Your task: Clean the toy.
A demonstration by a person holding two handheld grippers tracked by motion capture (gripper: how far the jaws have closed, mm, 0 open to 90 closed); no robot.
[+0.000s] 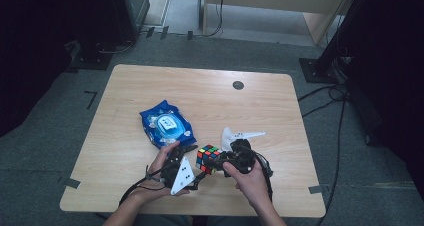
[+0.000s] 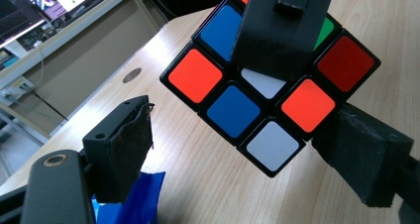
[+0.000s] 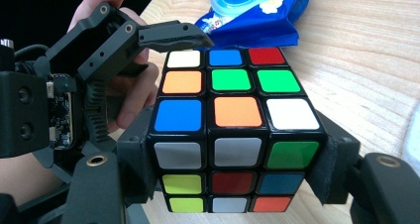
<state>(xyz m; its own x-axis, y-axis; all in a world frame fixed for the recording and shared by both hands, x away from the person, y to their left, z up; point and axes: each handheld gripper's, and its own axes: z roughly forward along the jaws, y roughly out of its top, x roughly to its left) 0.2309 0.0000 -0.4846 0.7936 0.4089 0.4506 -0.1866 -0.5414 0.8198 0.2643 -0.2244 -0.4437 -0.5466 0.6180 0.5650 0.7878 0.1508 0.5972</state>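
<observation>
Right gripper [image 3: 233,184] was clamped on the puzzle cube [image 3: 233,135], a pad on each side face, holding it just above the table [image 1: 150,81] at about 5 o'clock of the tabletop. Left gripper [image 2: 247,149] stood wide around one cube corner, pads apparently clear. Judging by the mixed colours on every visible face, the cube was far from solved. Blue wipes pack [image 1: 166,124], at 10 o'clock of the cube, had its flap shut; contents hidden.

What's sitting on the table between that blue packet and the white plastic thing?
Only bare wooden table lies between the blue packet and the white plastic piece, as the high view shows; the cube is nearer the person.
</observation>
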